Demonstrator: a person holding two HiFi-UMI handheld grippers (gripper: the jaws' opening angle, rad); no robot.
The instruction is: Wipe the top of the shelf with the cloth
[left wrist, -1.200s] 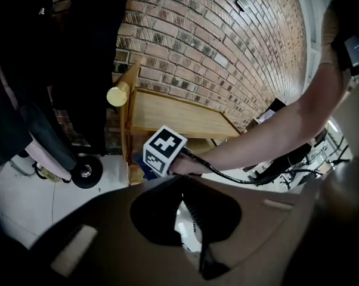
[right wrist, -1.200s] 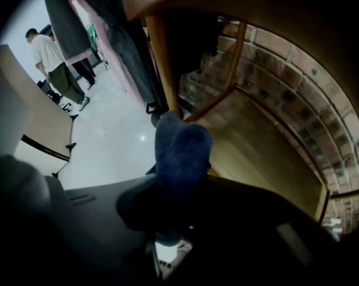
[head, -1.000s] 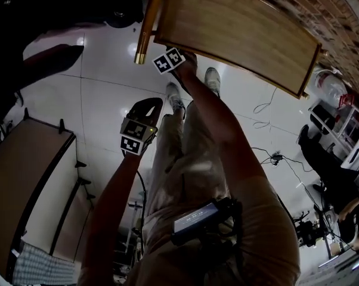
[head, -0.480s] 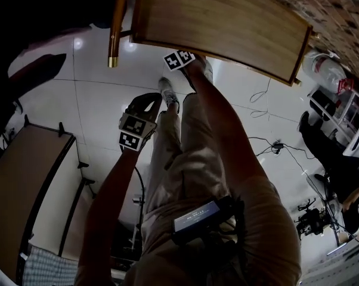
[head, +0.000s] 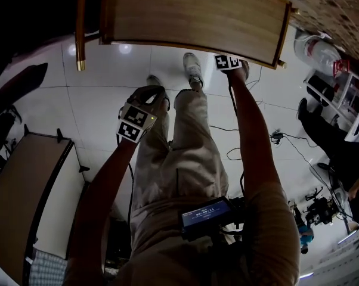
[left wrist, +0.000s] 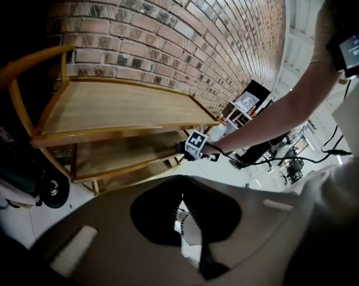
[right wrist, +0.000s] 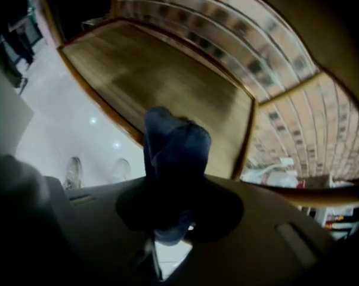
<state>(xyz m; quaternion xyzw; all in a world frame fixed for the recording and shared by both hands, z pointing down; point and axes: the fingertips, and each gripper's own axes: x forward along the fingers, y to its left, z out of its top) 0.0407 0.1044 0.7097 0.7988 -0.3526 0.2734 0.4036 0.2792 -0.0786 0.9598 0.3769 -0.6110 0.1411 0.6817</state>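
- Right tool (right wrist: 167,222): clamped on the dark blue cloth (right wrist: 175,151), which stands bunched between its jaws over the front edge of the wooden shelf (right wrist: 167,79) top. Contact with the wood is unclear in the blur.
- Left tool (left wrist: 188,219): jaws together, nothing between them, held over the white floor (head: 108,100), apart from the shelf.
- Brick wall (left wrist: 167,34): behind the shelf.

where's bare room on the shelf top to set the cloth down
The whole shelf top is bare wood, rail to rail, up to the brick wall. Only the front edge is crowded, by the cloth in the right gripper.
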